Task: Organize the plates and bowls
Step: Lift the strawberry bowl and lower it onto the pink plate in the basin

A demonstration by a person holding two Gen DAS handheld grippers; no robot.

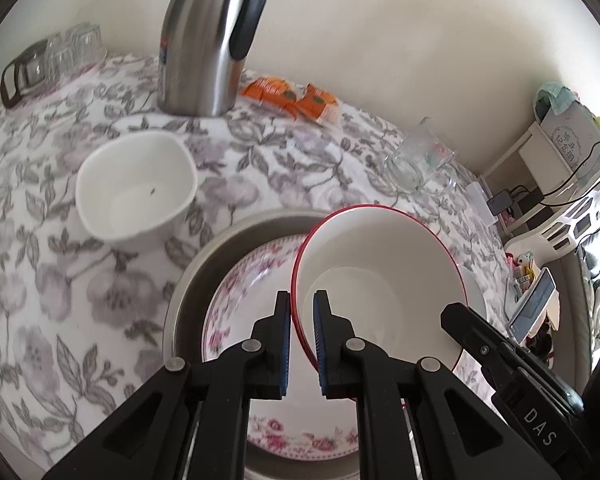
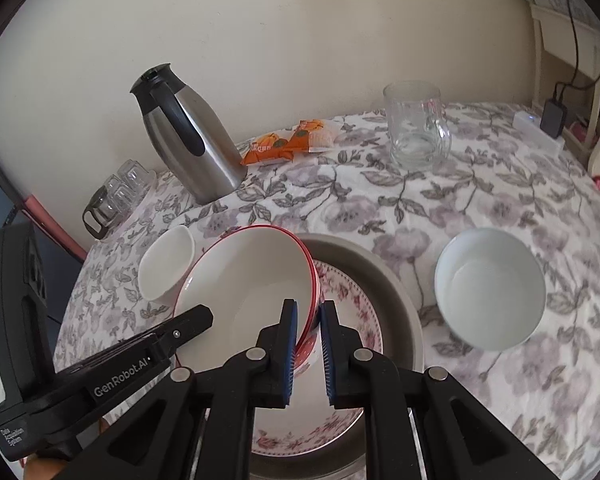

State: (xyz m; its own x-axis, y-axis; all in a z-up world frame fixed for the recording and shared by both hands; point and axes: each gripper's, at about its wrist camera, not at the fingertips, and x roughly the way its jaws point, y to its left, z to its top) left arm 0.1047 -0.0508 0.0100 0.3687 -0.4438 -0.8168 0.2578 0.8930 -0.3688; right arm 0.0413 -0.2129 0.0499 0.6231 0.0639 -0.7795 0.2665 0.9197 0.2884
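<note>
Left wrist view shows the left gripper point(image 1: 302, 336) clamped on the near left rim of a red-rimmed bowl point(image 1: 380, 280), one pad inside the wall and one outside. Right wrist view shows the right gripper point(image 2: 308, 344) pinching the opposite side of the same rim, so both tools carry one bowl between them. The bowl hangs tilted above a floral plate point(image 2: 352, 304), which lies in a wide grey dish point(image 2: 396, 288) near the front edge of the table point(image 2: 480, 184), which is covered in a flowered cloth.

A square white bowl point(image 1: 136, 188) stands toward the table's left edge, and a round white bowl point(image 2: 490, 288) toward its right edge. A steel jug point(image 1: 208, 40), a glass mug point(image 2: 416, 128), orange snack packets point(image 2: 288, 142) and small glasses point(image 1: 72, 50) stand along the back edge.

The likely risks: each grip holds only a thin strip of glazed rim, so the bowl could slip if the hands drift apart or twist unevenly. Lowered while tilted, its edge could strike and chip the floral plate. A sideways swing could knock the square white bowl.
</note>
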